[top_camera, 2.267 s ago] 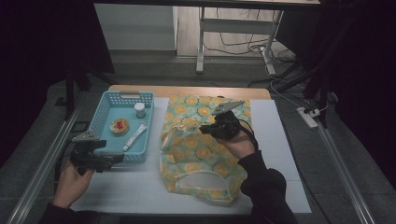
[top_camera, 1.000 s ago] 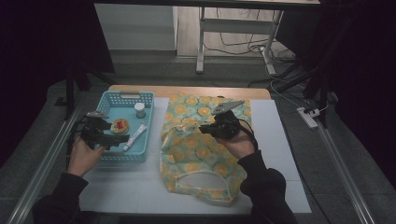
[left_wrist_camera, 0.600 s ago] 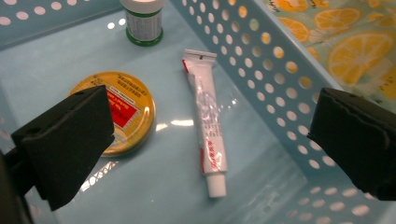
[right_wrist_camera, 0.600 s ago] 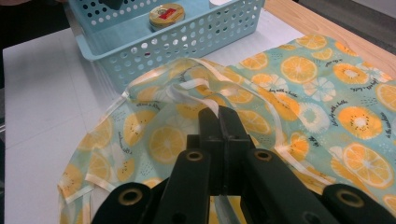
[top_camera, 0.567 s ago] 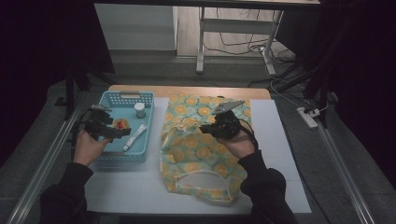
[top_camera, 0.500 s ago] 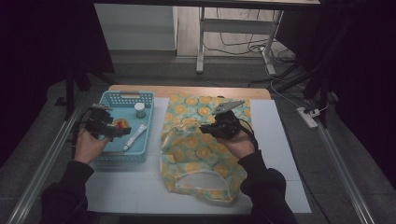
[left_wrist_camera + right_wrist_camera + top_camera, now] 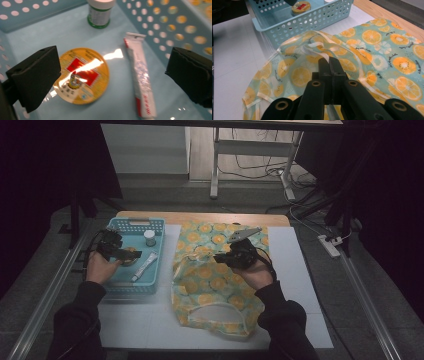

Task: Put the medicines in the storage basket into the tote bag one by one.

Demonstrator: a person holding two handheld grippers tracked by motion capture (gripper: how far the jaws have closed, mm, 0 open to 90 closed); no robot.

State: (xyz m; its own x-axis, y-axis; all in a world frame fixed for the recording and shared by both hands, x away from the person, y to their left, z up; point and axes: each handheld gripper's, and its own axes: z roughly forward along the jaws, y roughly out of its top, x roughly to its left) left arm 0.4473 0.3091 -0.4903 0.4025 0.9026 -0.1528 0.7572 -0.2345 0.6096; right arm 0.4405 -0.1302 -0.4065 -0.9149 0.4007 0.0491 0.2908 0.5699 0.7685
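Note:
A blue basket (image 7: 135,222) holds a round yellow tin (image 7: 81,76), a white tube (image 7: 140,77) and a small white bottle (image 7: 100,12). My left gripper (image 7: 112,75) hangs open just above the basket floor, with the tin by one jaw and the tube lying between the two. In the high view it (image 7: 122,252) sits over the basket's left half. The orange-print bag (image 7: 215,285) lies to the basket's right. My right gripper (image 7: 329,65) is shut on a raised fold of the bag (image 7: 374,50) near its pale strap.
Basket and bag rest on a white mat (image 7: 300,270) over a wooden table (image 7: 200,217). Metal rails (image 7: 45,295) run along both sides. A power strip (image 7: 330,245) lies on the floor to the right. The basket wall (image 7: 307,22) stands just beyond the bag's lifted edge.
The left hand has travelled from the table's front left up into the basket and lowered over the tin. The right hand and bag have stayed put.

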